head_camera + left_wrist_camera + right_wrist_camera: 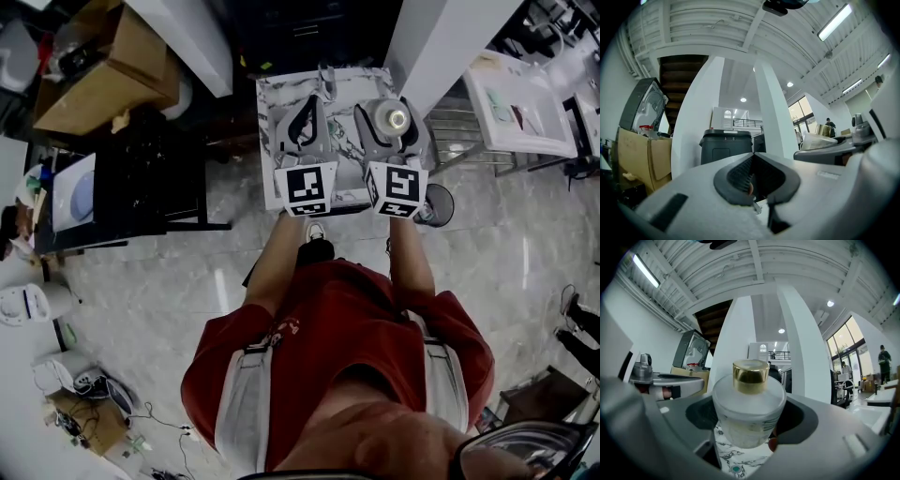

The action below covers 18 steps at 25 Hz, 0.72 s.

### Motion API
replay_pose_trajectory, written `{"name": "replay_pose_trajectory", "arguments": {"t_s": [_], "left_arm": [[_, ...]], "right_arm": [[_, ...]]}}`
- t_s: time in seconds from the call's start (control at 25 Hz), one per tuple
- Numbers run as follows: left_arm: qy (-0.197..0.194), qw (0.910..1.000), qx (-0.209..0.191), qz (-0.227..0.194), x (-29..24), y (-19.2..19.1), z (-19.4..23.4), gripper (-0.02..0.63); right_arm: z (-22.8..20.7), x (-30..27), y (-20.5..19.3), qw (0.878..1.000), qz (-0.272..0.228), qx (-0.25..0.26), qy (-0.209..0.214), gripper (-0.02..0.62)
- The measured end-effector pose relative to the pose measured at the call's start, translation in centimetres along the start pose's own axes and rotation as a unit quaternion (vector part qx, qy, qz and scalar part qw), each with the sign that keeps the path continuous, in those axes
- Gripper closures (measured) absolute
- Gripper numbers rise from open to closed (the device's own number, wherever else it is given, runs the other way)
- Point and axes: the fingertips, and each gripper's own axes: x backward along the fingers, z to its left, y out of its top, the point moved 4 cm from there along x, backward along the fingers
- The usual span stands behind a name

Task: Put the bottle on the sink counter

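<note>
Bottle [749, 414] label print illegible

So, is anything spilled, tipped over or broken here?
Nothing stands out. The frosted bottle stands upright between the jaws of the right tool, its gold cap on, with no spill or crack visible.

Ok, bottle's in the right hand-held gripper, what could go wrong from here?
1. The bottle is round and smooth-looking, pinched only at its sides by the right hand-held gripper; it could slip or tip.
2. The left hand-held gripper sits close alongside and could knock it.
3. White pillars stand ahead; a bump seems possible.
</note>
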Motion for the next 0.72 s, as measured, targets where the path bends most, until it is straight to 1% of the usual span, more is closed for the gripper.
{"name": "replay_pose_trajectory", "arguments": {"t_s": [0.4,0.72], "left_arm": [[-0.005,0.9997,0.022,-0.003,-3.4,-0.7,5.1,0.612],[-0.018,0.9994,0.029,0.0,-5.4,-1.7,6.7,0.612]], "right_arm": [[2.2,-5.6,0.2,1.0,0.007,0.015,-0.007,0.255],[2.8,-7.9,-0.4,1.0,0.011,0.013,-0.021,0.255]]}}
